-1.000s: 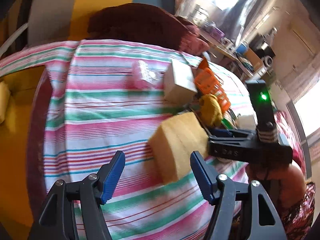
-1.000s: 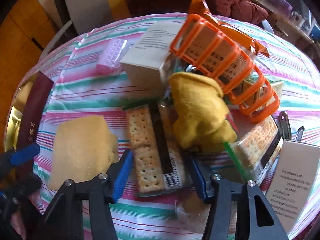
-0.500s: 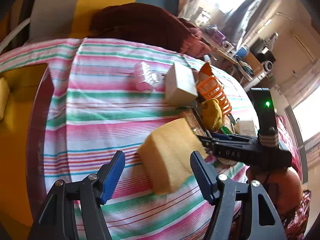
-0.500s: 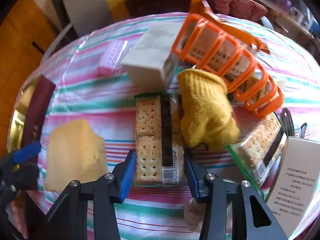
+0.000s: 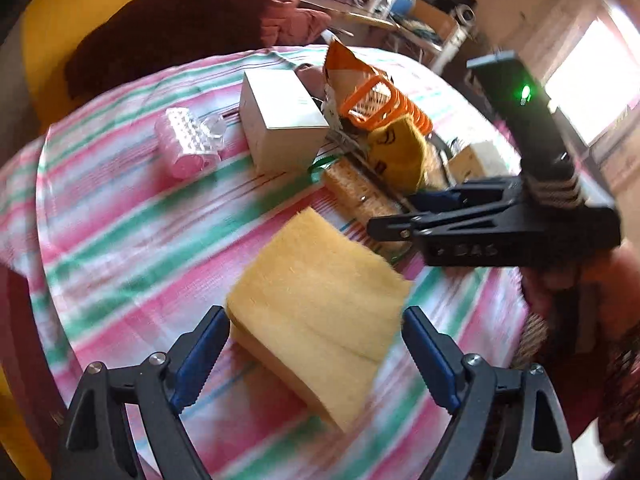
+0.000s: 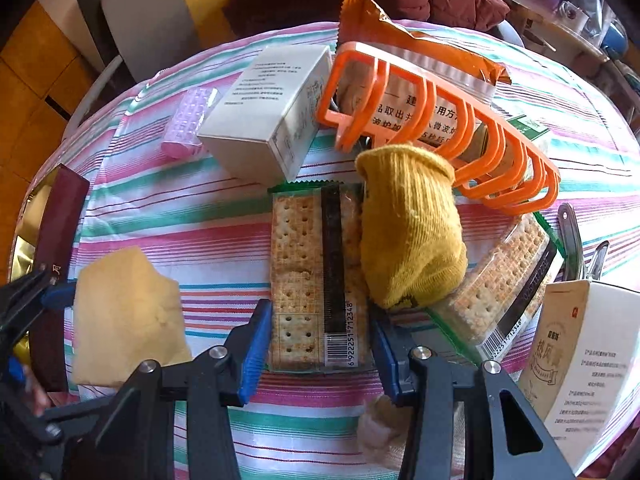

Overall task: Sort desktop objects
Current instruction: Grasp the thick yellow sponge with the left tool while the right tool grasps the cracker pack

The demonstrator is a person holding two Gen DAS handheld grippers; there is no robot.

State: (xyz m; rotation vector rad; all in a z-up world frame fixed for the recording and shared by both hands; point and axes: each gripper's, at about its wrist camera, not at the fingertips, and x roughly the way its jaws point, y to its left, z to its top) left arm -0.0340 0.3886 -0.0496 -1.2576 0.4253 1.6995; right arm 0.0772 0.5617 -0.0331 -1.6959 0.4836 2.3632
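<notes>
A yellow sponge (image 5: 320, 308) lies on the striped tablecloth between the blue pads of my left gripper (image 5: 316, 356), which is open around it; it also shows in the right wrist view (image 6: 124, 316). My right gripper (image 6: 320, 344) has its pads on both sides of a clear cracker pack (image 6: 316, 276), close to touching. A yellow knit sock (image 6: 412, 236) leans on that pack. A second cracker pack (image 6: 504, 288) lies to the right.
A white box (image 6: 268, 116), a pink roller (image 6: 192, 120), an orange rack (image 6: 448, 124) over an orange snack bag (image 6: 400, 36), a printed box (image 6: 580, 372) and metal clips (image 6: 572, 236) crowd the table. A dark red booklet (image 6: 56, 216) lies at left.
My left gripper moved forward until the sponge sits between its pads. My right gripper advanced onto the cracker pack and narrowed around it.
</notes>
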